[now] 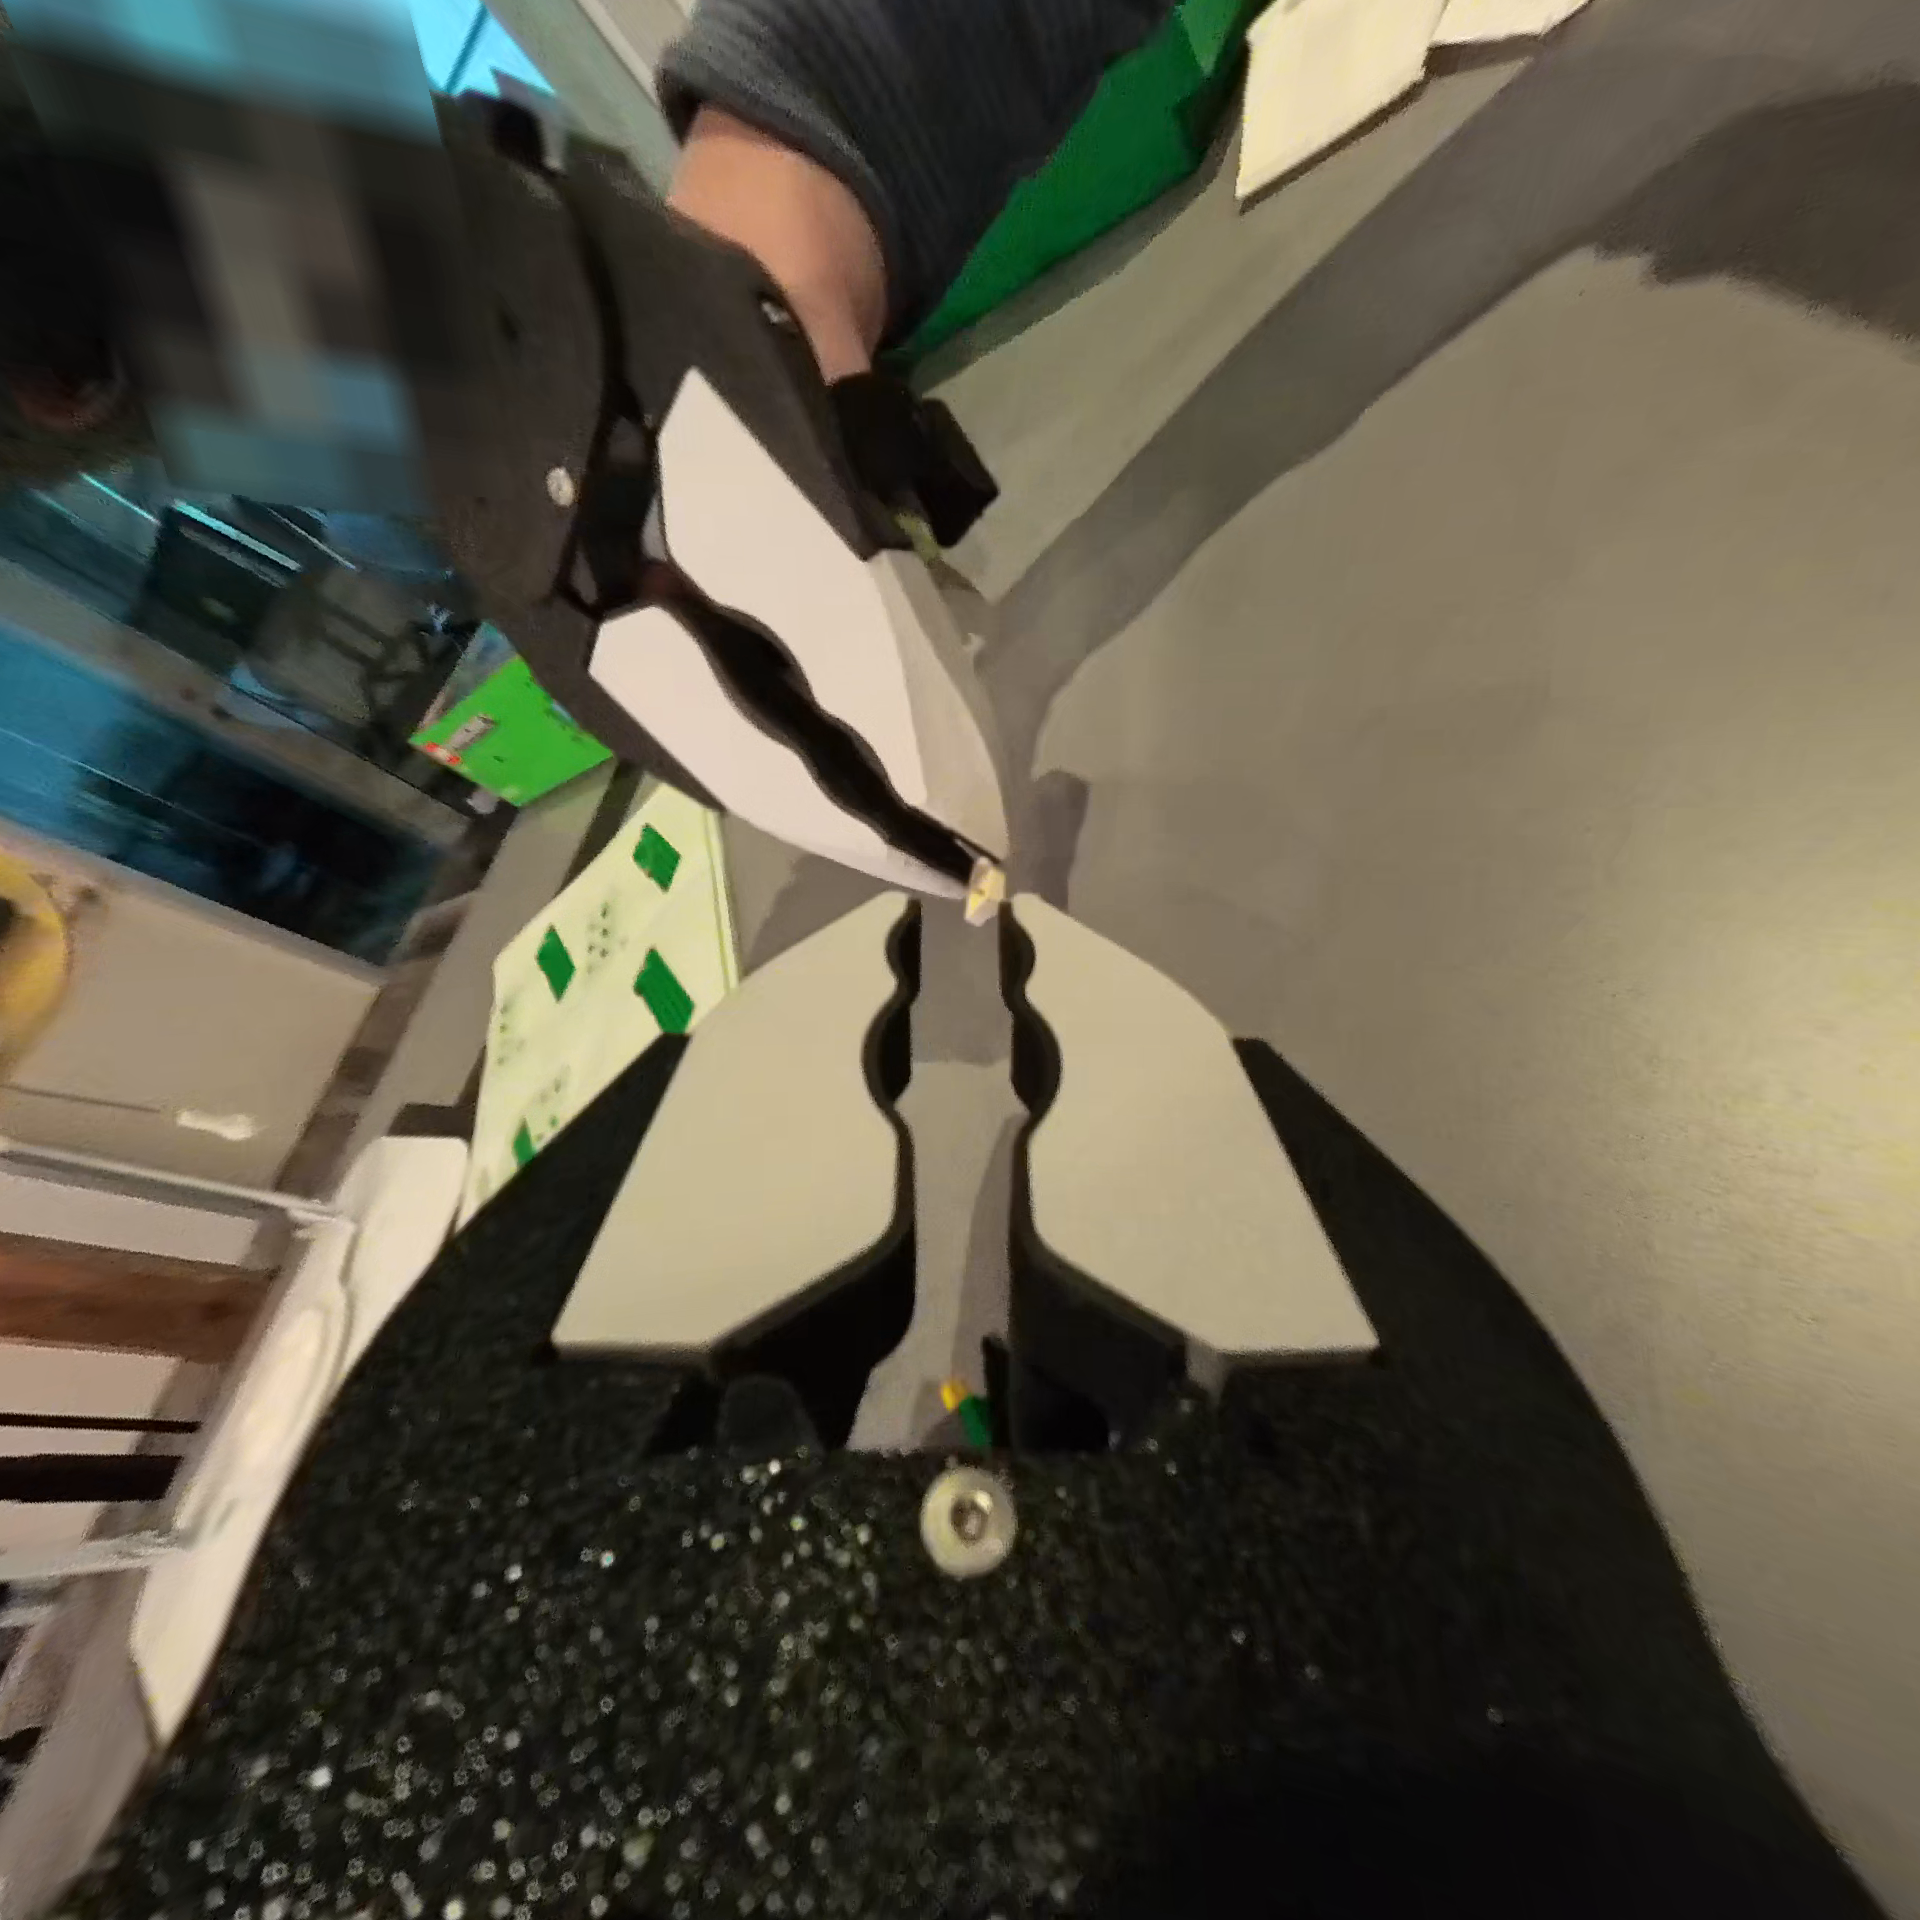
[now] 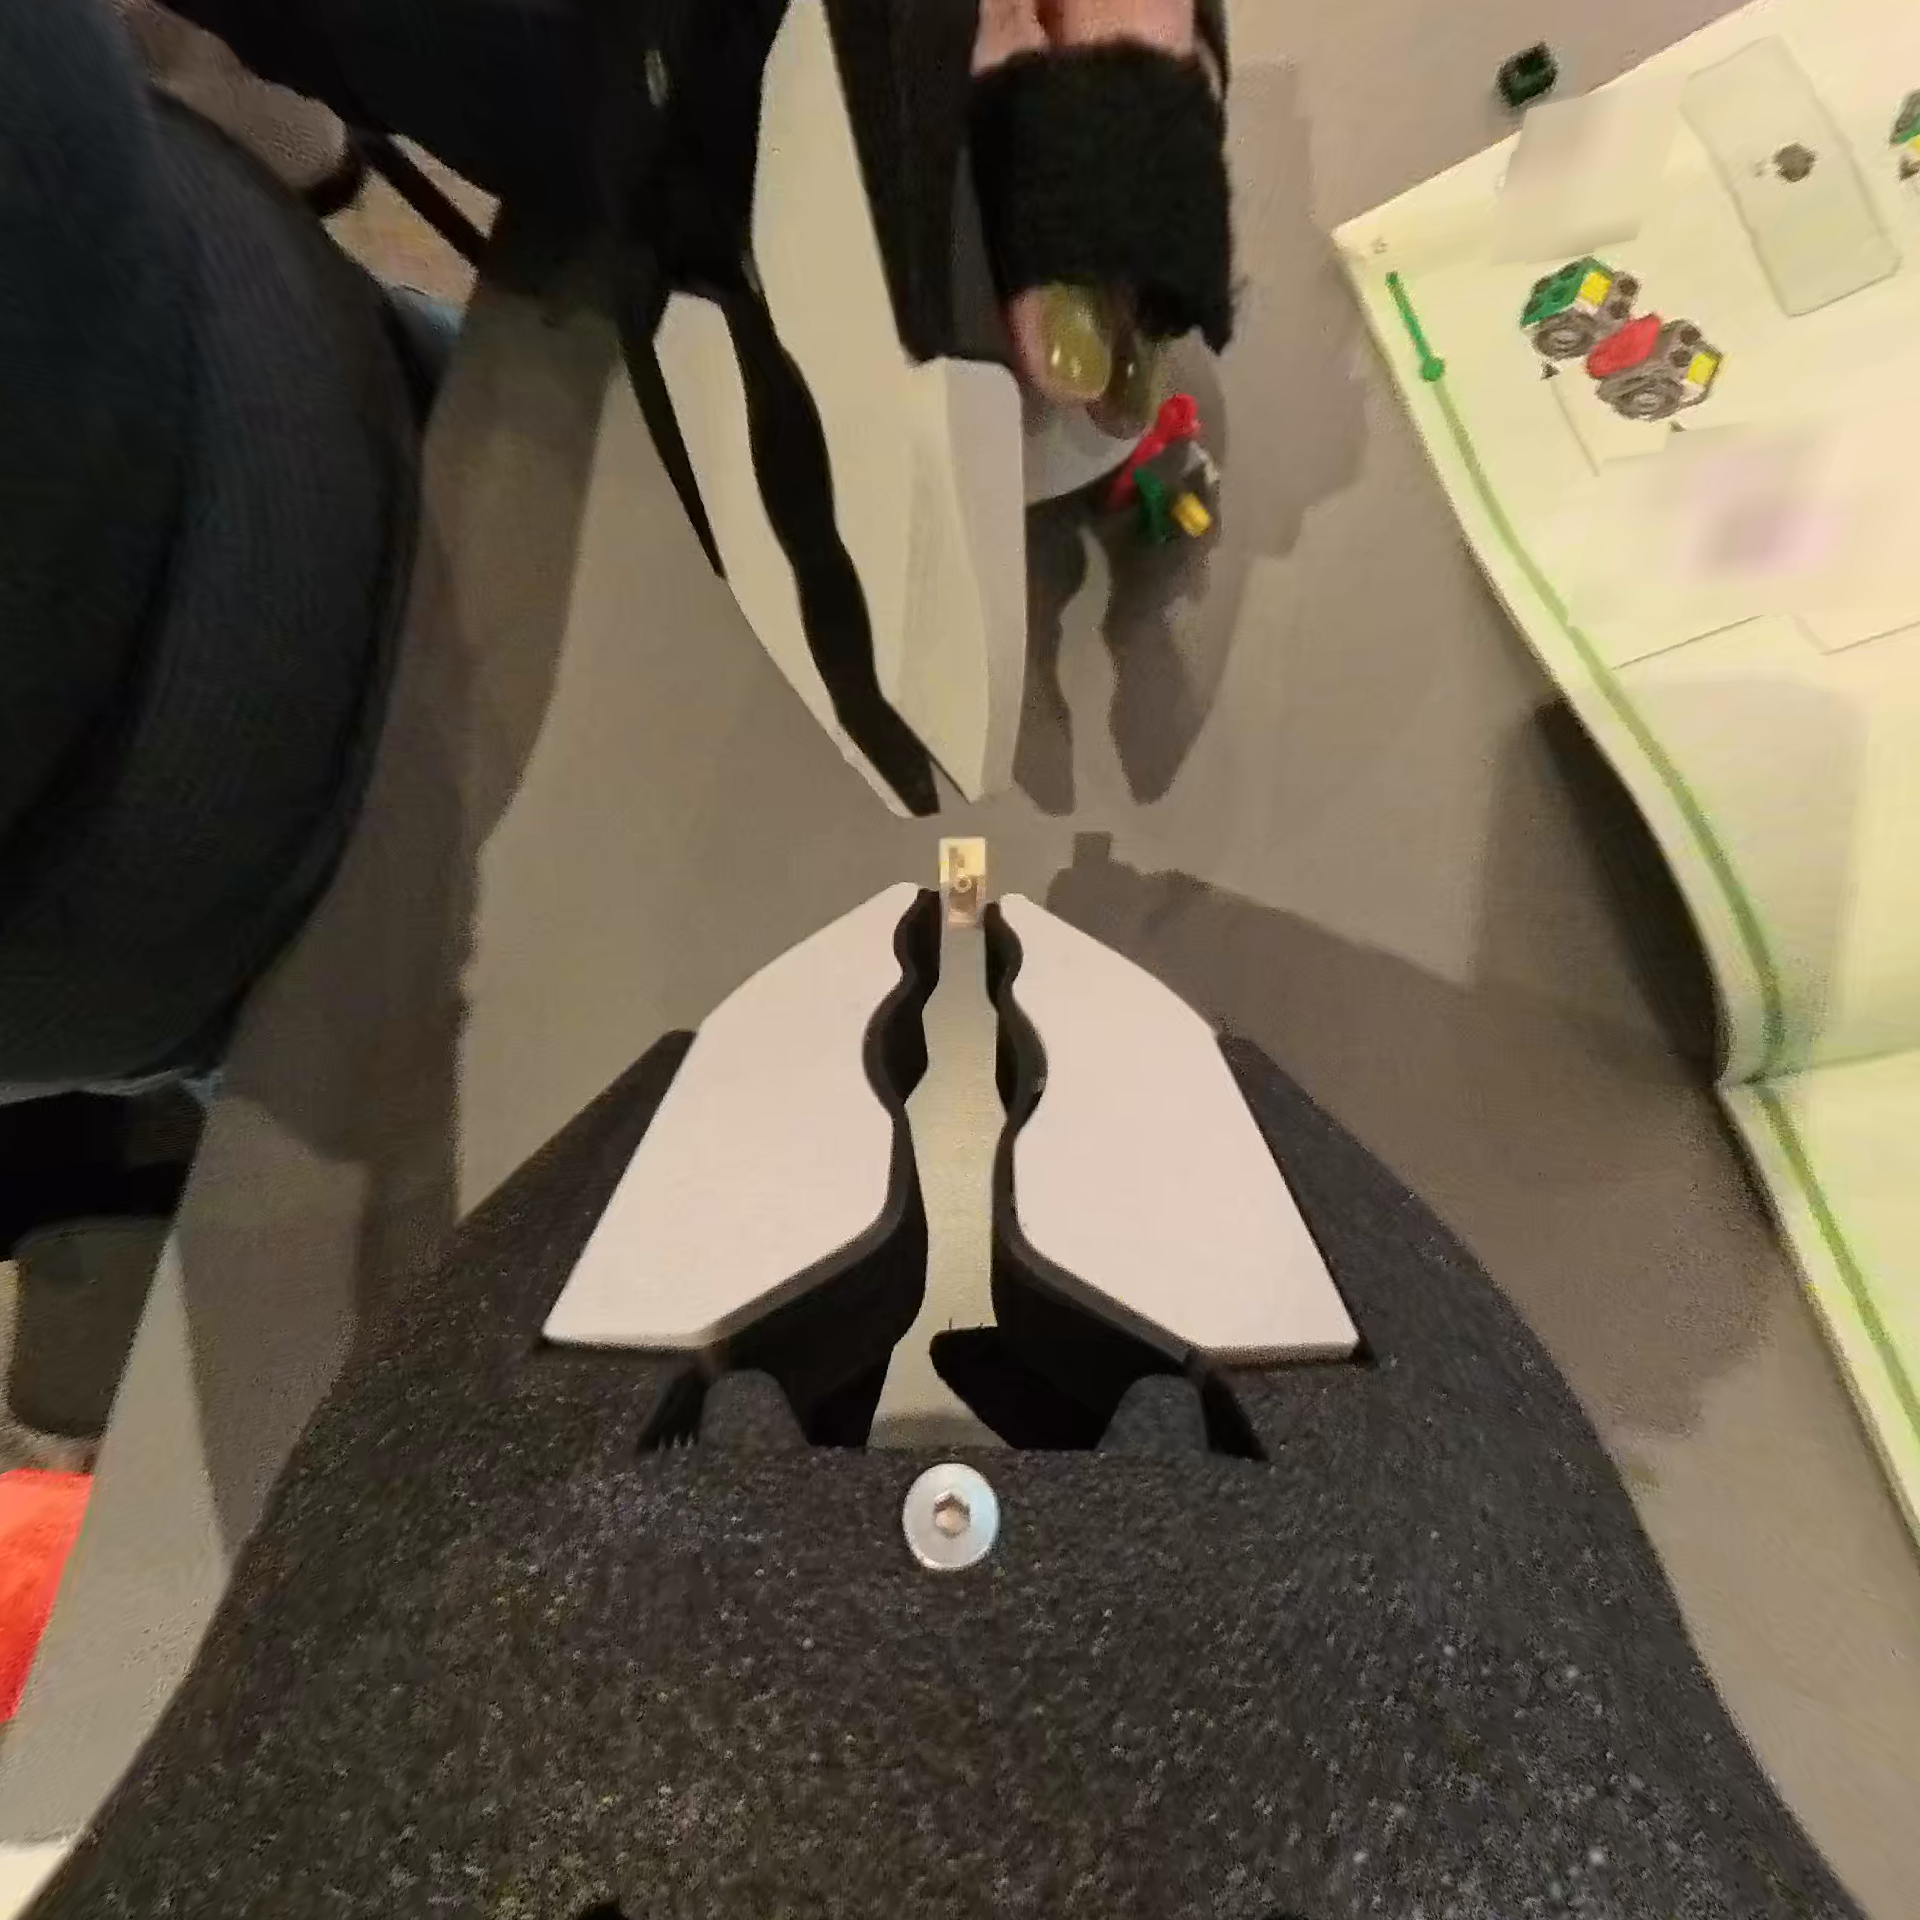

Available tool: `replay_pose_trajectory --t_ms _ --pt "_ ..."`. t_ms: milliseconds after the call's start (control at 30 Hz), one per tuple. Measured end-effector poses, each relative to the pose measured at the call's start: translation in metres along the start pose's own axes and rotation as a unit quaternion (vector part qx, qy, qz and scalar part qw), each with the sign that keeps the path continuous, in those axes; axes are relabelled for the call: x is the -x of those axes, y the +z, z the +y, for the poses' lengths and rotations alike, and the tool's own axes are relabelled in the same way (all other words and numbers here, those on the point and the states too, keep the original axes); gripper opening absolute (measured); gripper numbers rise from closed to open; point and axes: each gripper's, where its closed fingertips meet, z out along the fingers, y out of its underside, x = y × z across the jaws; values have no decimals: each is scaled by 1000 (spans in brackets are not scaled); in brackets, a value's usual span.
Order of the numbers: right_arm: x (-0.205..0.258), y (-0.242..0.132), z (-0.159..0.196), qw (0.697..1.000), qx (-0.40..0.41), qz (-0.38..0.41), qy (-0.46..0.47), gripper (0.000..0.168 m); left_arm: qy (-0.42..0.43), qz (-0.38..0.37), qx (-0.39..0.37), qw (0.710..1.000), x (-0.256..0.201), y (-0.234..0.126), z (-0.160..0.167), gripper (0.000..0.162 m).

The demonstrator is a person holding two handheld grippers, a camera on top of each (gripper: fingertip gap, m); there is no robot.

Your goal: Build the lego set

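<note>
The small white piece (image 2: 961, 883) sits right at the tip of your right tongs (image 2: 956, 904), pinched between the two fingertips. Its long axis runs straight on from those tongs, so about half of it pokes out past the tips. That free end points at your left tongs (image 1: 958, 906), which meet the right pair almost nose to nose.

From the left wrist view, the piece hangs just ahead of the left tips and a little toward their right-hand finger, not centred in the gap. The left tongs are narrowly parted and hold nothing; the gap looks only slightly wider than the piece. The next move turns on that offset. If you mean to pass the piece across or steady it, I judge you need to shift the left tongs slightly to their right, so the free end enters the gap squarely instead of knocking a fingertip.

The right tongs have the piece, so the left pair is the one that has to move. The piece is tiny and held only at the tips, so a sideways nudge could twist it out.

Both pairs hover over the grey worktop (image 2: 1299, 831). The half-built model (image 2: 1164, 468), in red, green and yellow, lies well ahead of the right tongs and a bit to their right. The booklet (image 2: 1662, 520) lies farther right.
</note>
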Motion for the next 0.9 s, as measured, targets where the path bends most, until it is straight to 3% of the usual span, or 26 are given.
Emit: replay_pose_trajectory --t_ms 267,300,367,433,533,600,767,800,900 --pt "4 -1 -5 1000 5 -12 5 8 57 -12 11 998 -7 6 -1 4" --pt "0 -3 -8 1000 -4 4 1 9 36 -19 18 999 -3 6 0 3" --pt "-10 -12 -16 997 -33 66 -22 29 -50 -34 19 998 9 5 -1 3" --pt "-18 -24 -23 985 -43 151 -67 32 -163 -34 -5 986 20 1 -6 3" --pt "-21 -37 -35 933 -26 305 -191 29 -359 -8 -66 931 35 -7 -15 3" --pt "-19 -43 -42 868 19 406 -285 29 -456 8 -111 883 43 -13 -21 3" --pt "-14 -44 -51 717 128 529 -435 20 -509 41 -114 852 38 -14 -25 3" --pt "-14 -43 -51 708 138 531 -444 20 -513 45 -113 850 37 -13 -25 3" --pt "-12 -40 -49 719 138 521 -439 9 -527 59 -129 838 38 -16 -29 3"
